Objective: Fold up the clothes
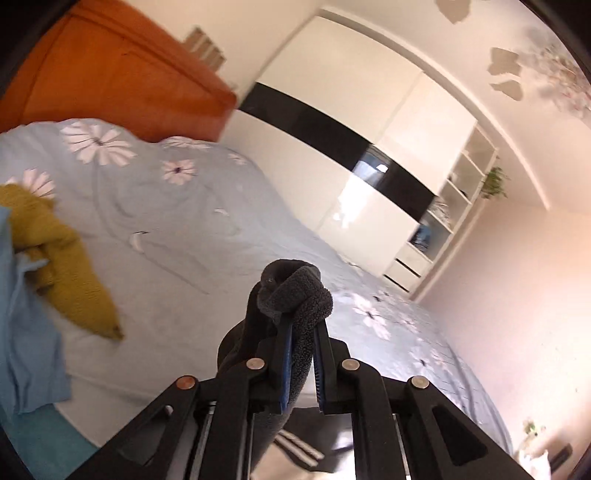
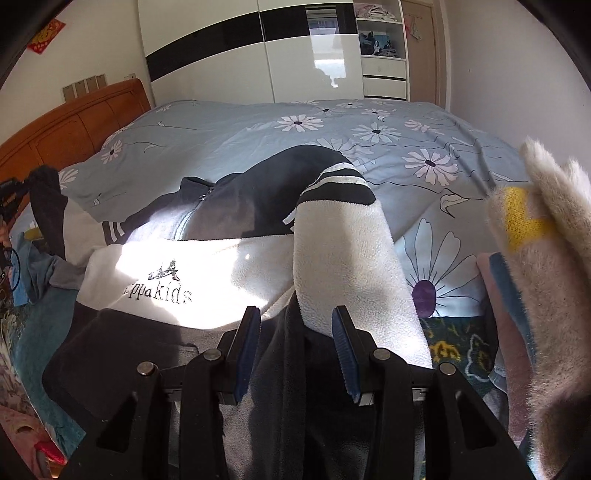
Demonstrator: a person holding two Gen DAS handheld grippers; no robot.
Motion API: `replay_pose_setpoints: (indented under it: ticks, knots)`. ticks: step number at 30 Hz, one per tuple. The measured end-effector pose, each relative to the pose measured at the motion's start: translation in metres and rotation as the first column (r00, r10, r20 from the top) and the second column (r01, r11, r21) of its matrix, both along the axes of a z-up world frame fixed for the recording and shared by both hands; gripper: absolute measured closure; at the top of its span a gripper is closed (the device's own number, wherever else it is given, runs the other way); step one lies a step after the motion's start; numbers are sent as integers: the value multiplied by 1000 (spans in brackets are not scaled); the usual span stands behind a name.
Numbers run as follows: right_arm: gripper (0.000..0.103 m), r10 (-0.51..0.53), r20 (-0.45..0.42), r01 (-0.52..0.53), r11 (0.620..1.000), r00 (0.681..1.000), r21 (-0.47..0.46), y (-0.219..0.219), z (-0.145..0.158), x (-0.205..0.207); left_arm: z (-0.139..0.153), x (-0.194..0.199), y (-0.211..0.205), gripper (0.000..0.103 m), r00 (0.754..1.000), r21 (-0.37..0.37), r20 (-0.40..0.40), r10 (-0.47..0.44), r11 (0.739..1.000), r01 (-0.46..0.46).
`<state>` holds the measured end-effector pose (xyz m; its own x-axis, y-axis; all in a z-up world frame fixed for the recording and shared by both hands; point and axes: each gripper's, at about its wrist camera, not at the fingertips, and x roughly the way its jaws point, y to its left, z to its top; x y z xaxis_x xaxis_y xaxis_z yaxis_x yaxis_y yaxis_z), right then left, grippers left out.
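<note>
Both tongs are on the same fleece jacket (image 2: 207,258). My left gripper (image 1: 301,325) is clamped tight on a bunched dark grey fleece edge (image 1: 295,291), which bulges out above the blue pads (image 1: 286,365) and hangs down between the fingers. That view is tilted and blurred. My right gripper (image 2: 295,332) has its jaws partly apart, with the jacket's white sleeve (image 2: 343,258) and dark fleece running between the pads (image 2: 341,343); the right-hand pad lies against the sleeve, but I cannot tell whether both pads press on the cloth.

From the right wrist camera I see the jacket spread front-up on the bed (image 2: 369,125), just ahead of my fingers. Its chest is white with dark lettering (image 2: 159,291), its upper part and collar are dark, and a zip (image 2: 201,195) runs up the middle. The white sleeve ends in a black cuff with white stripes (image 2: 336,184), folded across the body. The bed carries a pale blue cover with white daisies.

At the right edge stands a fuzzy beige garment with a yellow patch (image 2: 524,221). In the left wrist view, a mustard-yellow garment (image 1: 62,266) and a light blue one (image 1: 26,332) lie on the cover, well apart from the gripper. Behind the bed are an orange wooden headboard (image 1: 110,70) and a white wardrobe with a black band (image 2: 258,33).
</note>
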<state>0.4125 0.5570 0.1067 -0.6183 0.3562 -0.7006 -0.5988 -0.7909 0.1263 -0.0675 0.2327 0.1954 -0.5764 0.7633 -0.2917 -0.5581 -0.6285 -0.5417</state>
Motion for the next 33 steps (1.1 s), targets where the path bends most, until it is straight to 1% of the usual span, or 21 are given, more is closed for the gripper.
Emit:
replay_pose_setpoints:
  ticks: [2,4,6,8,10,11,15,17,21,25,27,28,29,31,32,33]
  knots:
    - [62,8,-23,-8,1000,1000,-9,-1,0,-3,14,20,48,92,995,11,-4,-96,995,96]
    - [62,23,-28,-23,1000,999,-2,-3,1,-7,24,43,92,92,983,6,7,-185,983,185]
    - [62,35,-23,-35,999,999,13,-5,2,-8,17,64,141,92,965,-11,18,-263,965,263]
    - [62,47,-20,-47,999,999,24,-5,2,-6,12,85,181,92,943,-46,23,-332,942,332]
    - [61,47,-15,-46,998,999,32,-4,1,-2,1,122,214,92,924,-85,32,-382,920,383]
    - [61,42,-16,-42,999,999,28,-2,0,1,-10,135,232,92,913,-100,43,-407,907,409]
    - [61,22,-11,-22,1000,1000,14,4,-7,15,-58,189,285,92,869,-183,115,-482,849,495]
    - [61,11,2,-11,1000,1000,5,7,-13,21,-87,208,308,92,859,-234,160,-486,827,511]
    - [62,-1,15,1,1000,1000,-16,10,-22,31,-138,232,317,91,834,-288,256,-488,785,548]
    - [61,-5,14,5,1000,1000,-25,10,-22,33,-153,249,309,85,807,-320,308,-504,744,587]
    - [61,5,-3,-5,1000,1000,-28,9,-18,30,-151,254,301,78,789,-320,313,-529,723,612]
    - [61,16,-13,-16,999,1000,-28,8,-14,25,-153,258,296,65,770,-302,327,-548,711,635]
    - [61,27,-22,-27,999,999,-28,7,-11,20,-151,260,289,51,745,-272,346,-570,699,661]
    - [60,54,-42,-56,998,998,-33,7,-3,6,-145,265,274,44,707,-227,367,-605,679,698]
    - [58,70,-53,-72,997,996,-38,7,0,-3,-142,267,264,44,699,-222,369,-612,673,706]
    - [53,85,-59,-88,995,995,-46,8,1,-14,-137,267,253,44,701,-225,362,-615,672,706]
